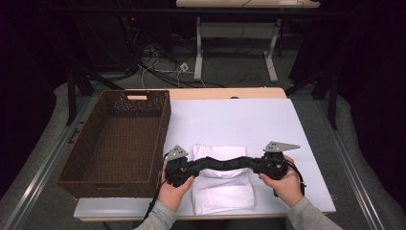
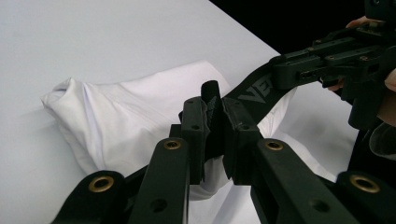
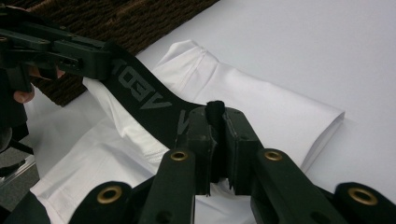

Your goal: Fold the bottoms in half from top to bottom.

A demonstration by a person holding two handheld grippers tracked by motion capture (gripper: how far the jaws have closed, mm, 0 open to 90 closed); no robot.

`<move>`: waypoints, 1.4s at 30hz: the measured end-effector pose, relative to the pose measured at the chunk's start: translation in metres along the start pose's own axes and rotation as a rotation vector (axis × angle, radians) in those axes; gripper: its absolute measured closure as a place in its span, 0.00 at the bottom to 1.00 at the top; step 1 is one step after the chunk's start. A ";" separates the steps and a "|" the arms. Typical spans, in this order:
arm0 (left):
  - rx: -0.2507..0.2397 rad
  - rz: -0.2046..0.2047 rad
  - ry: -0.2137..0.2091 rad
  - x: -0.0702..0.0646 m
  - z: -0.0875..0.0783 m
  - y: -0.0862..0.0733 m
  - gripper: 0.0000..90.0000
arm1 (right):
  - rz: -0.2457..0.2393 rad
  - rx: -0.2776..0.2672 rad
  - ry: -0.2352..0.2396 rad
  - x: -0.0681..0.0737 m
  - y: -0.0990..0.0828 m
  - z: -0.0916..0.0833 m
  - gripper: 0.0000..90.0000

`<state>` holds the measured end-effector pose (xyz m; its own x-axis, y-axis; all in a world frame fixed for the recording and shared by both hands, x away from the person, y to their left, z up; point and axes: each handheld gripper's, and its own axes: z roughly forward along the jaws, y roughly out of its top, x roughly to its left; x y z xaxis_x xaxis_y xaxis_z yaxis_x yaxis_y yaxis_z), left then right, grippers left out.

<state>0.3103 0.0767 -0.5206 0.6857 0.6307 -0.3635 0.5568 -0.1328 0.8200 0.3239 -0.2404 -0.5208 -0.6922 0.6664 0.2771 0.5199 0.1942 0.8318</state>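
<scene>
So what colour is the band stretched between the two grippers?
Black band with grey lettering, clearest in the right gripper view.

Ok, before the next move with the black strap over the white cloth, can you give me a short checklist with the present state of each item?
1. Left gripper shut on its end of the black strap: ok.
2. Right gripper shut on the other end: ok.
3. Strap spans between both grippers without twist: ok in the part that shows, lettering faces up.
4. Strap lies above the folded white cloth, across its upper part: ok.
5. Strap touches the cloth: cannot tell.
6. Woven basket stands apart from the cloth, at the left of the table: ok.
</scene>
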 end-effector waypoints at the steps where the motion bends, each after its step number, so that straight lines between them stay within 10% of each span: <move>1: 0.004 0.000 -0.002 0.000 0.000 -0.001 0.89 | -0.002 0.000 0.001 0.000 -0.002 0.001 0.91; 30: 0.048 -0.005 -0.013 -0.007 -0.002 -0.023 0.79 | -0.049 0.056 0.013 0.008 -0.039 0.000 0.90; 42: 0.030 -0.064 0.058 0.008 0.004 -0.009 0.75 | -0.071 0.052 0.022 0.011 -0.043 -0.004 0.90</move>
<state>0.3134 0.0798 -0.5326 0.6202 0.6817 -0.3882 0.6132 -0.1127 0.7819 0.2924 -0.2443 -0.5519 -0.7391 0.6335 0.2291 0.4938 0.2782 0.8239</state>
